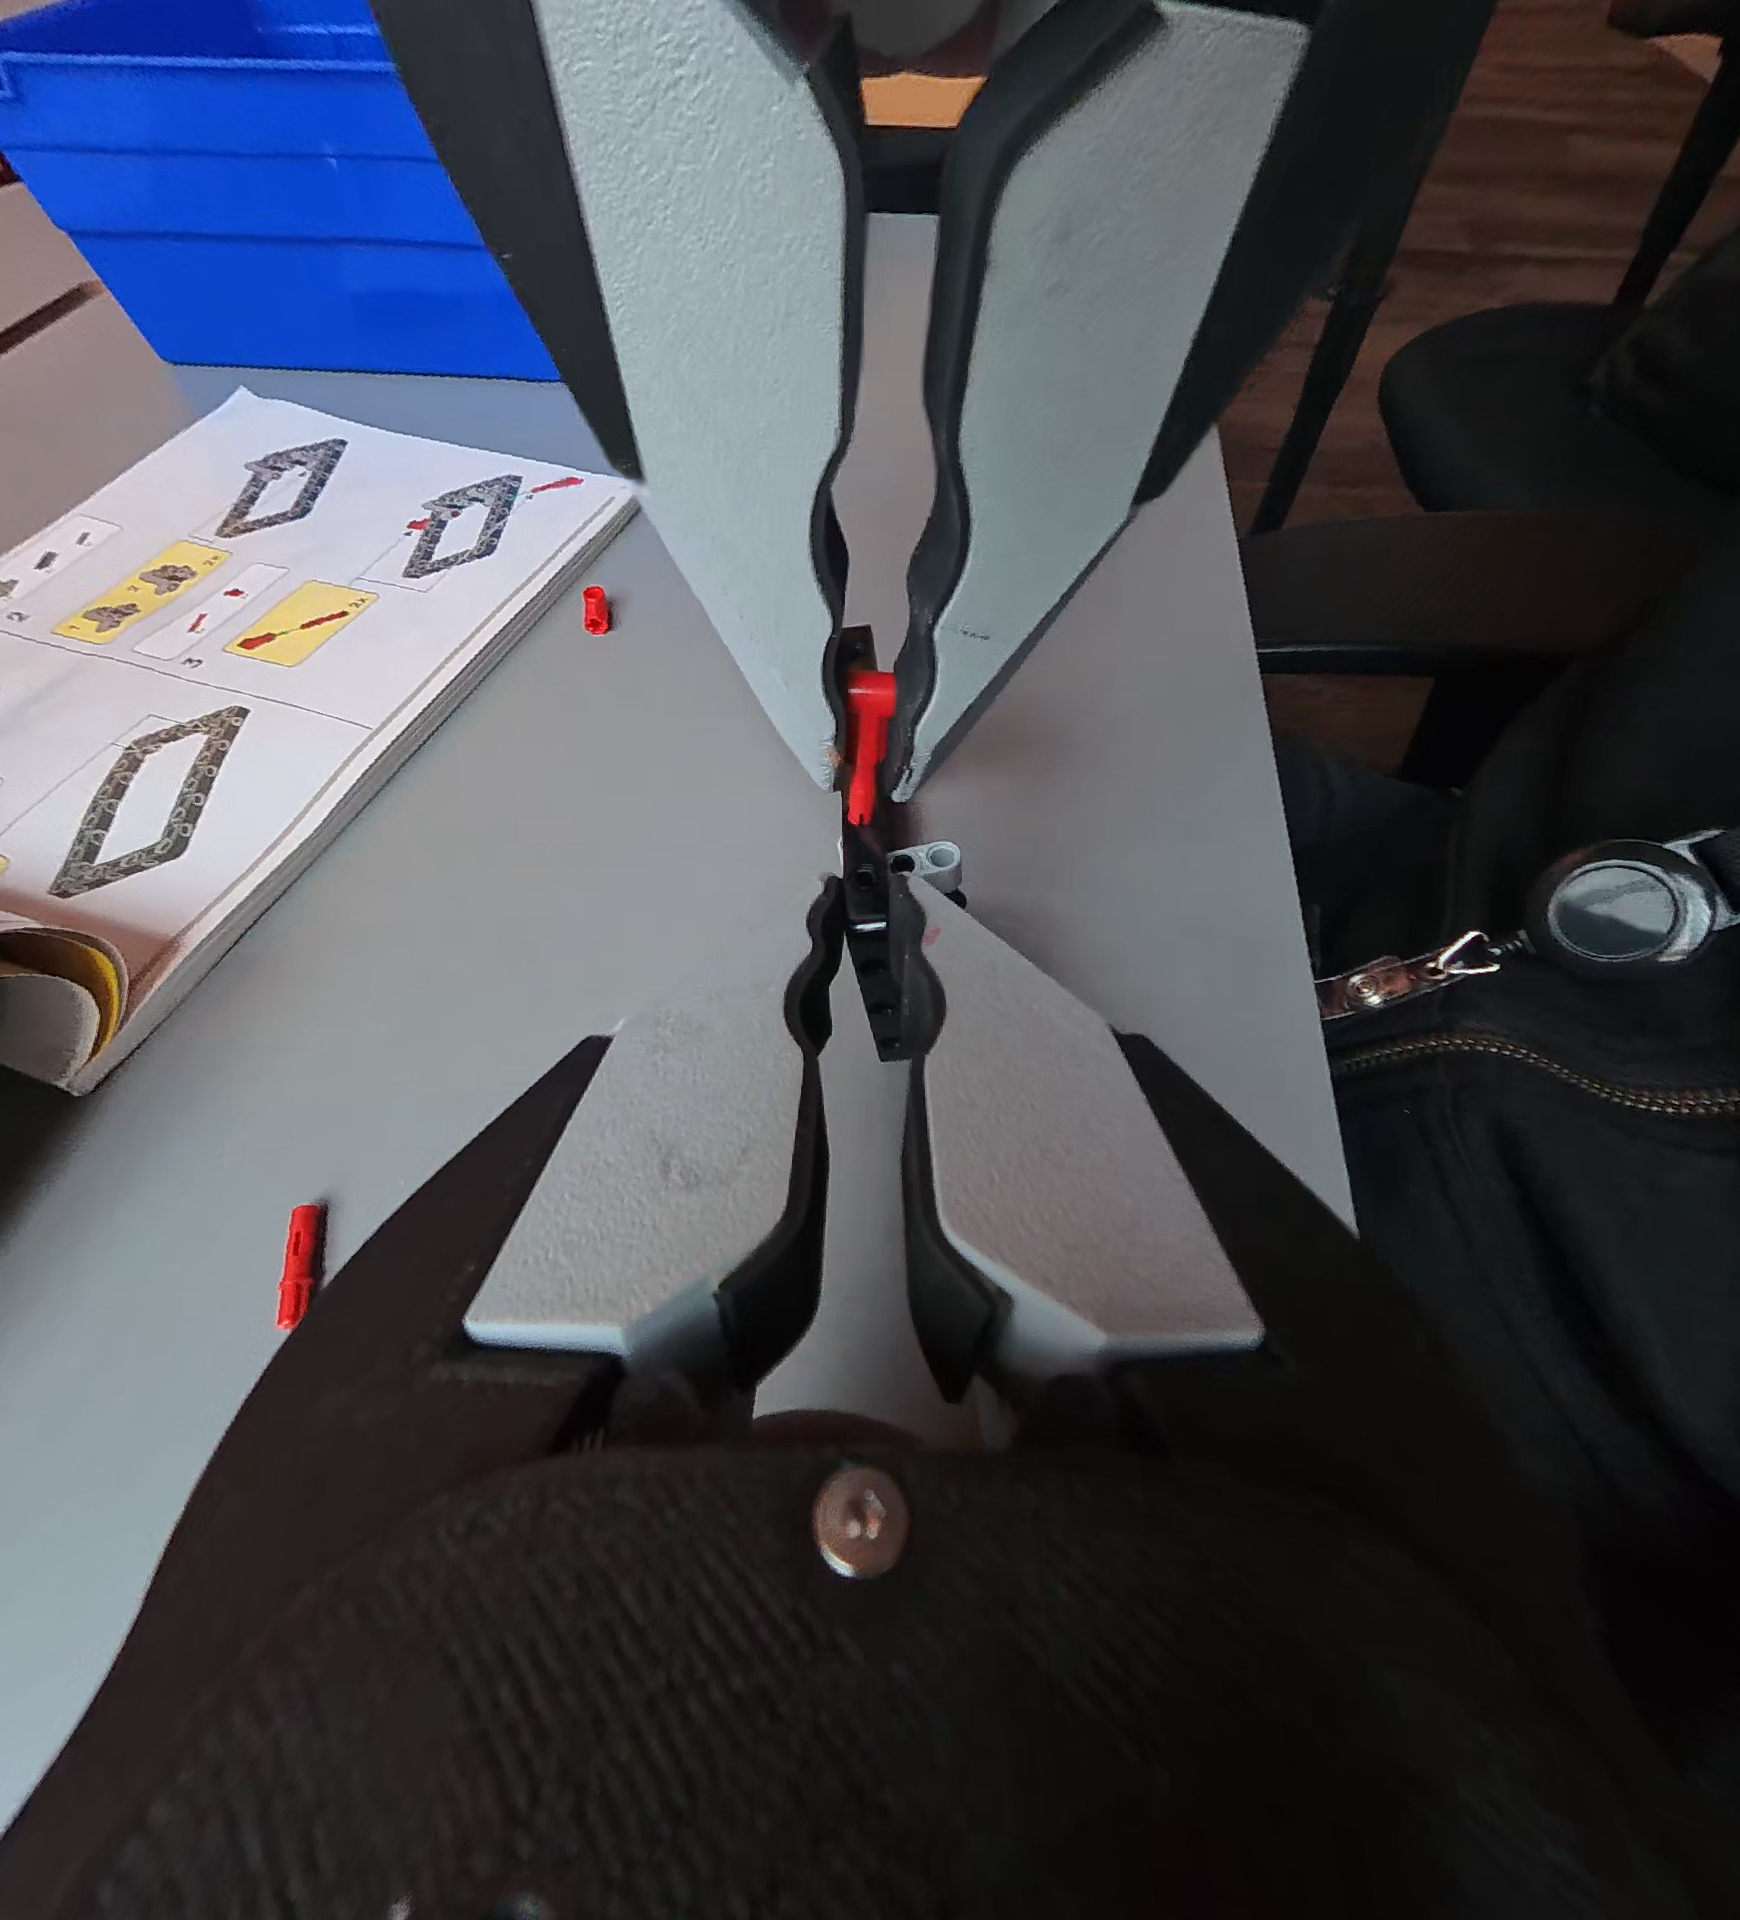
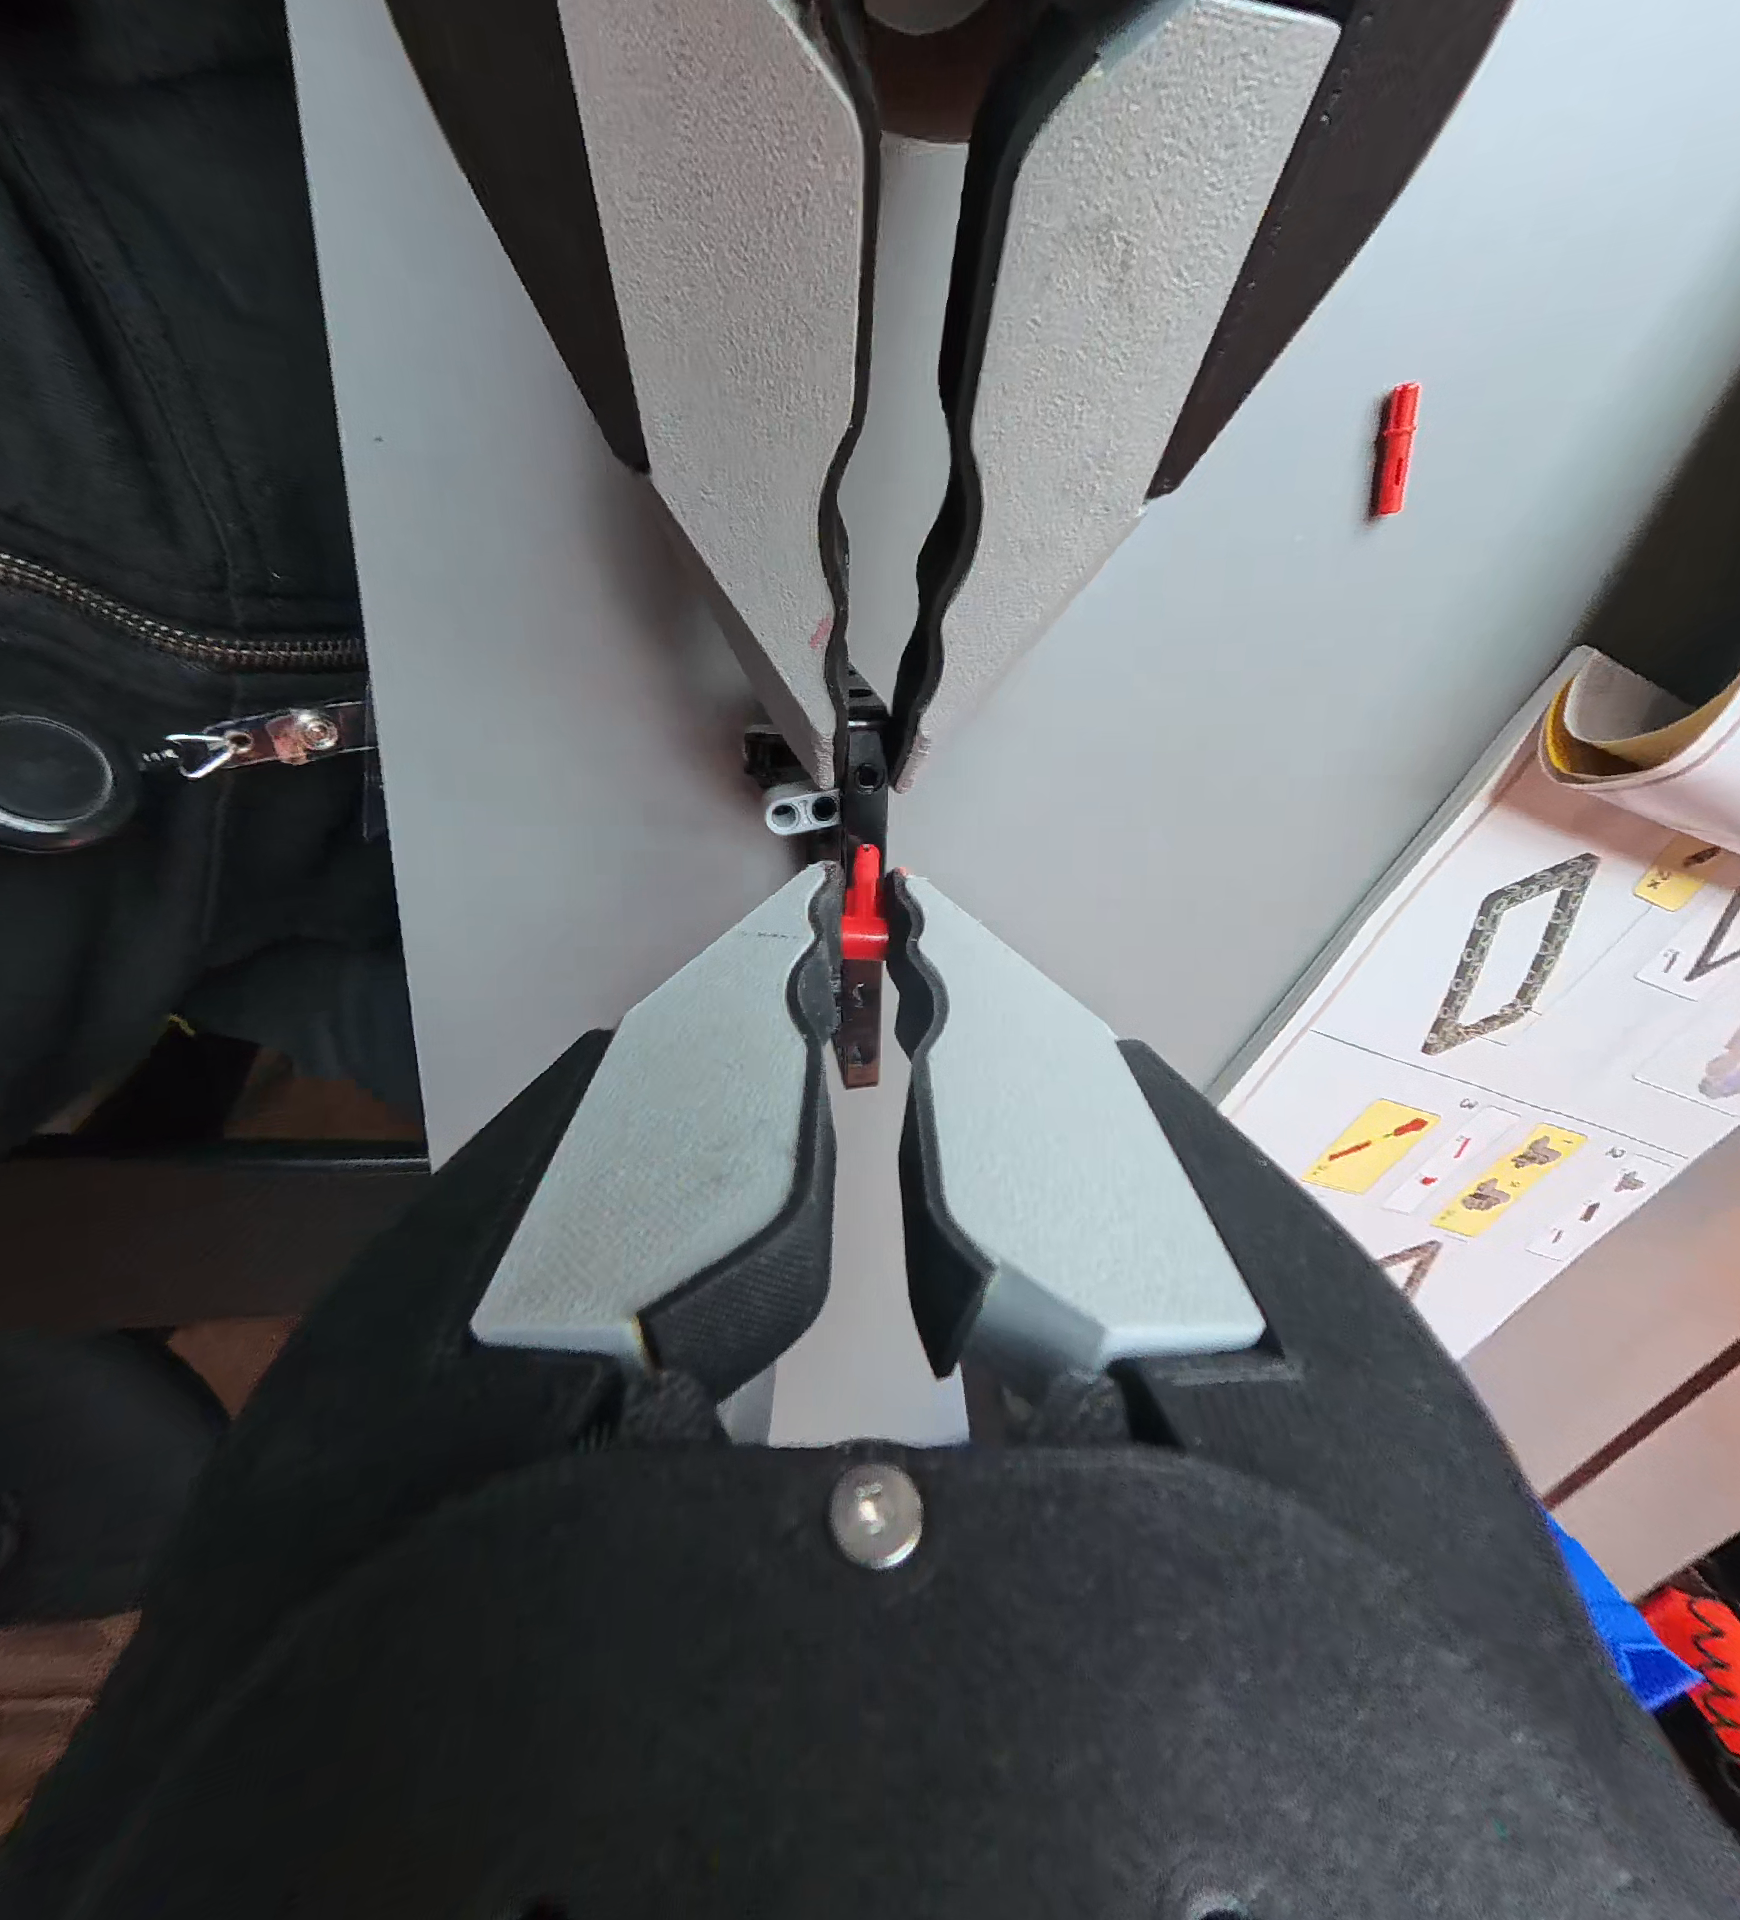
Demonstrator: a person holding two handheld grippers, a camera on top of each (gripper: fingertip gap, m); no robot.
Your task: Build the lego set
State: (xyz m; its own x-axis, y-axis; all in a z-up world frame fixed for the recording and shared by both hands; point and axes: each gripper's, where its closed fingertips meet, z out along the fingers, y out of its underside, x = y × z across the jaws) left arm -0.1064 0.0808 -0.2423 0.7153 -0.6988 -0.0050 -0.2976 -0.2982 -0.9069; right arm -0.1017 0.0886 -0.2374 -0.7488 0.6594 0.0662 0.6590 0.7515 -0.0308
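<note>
1. Your left tongs (image 1: 864, 914) are pinched down on a black beam with holes (image 1: 878, 966), right in the middle of the left wrist view. The beam pokes out past the tips toward 12 o'clock.
2. Your right tongs (image 2: 861, 894) come in head-on from the opposite side and are squeezing a red pin piece (image 2: 861, 920) with a dark piece (image 2: 859, 1023) behind it. The pin's thin end points at the black beam (image 2: 866, 769), and it looks like it's touching it or just about, hard to call.
3. In the left wrist view the same red pin piece (image 1: 868, 727) sits between the right tongs' tips (image 1: 866, 774) at 12 o'clock from your own tips.
4. A small light grey connector (image 1: 933, 858) hangs off the side of the black beam, at about 2 o'clock from the left tips.
5. All of this is held over the grey table (image 1: 492, 935).
6. The open instruction booklet (image 1: 222, 665) lies at 10 o'clock in the left view, with a short red pin (image 1: 595, 609) just off its corner.
7. A longer red pin (image 1: 299, 1265) lies on the table at 8 o'clock.
8. Blue bins (image 1: 242, 177) sit at 11 o'clock behind the booklet.
</note>
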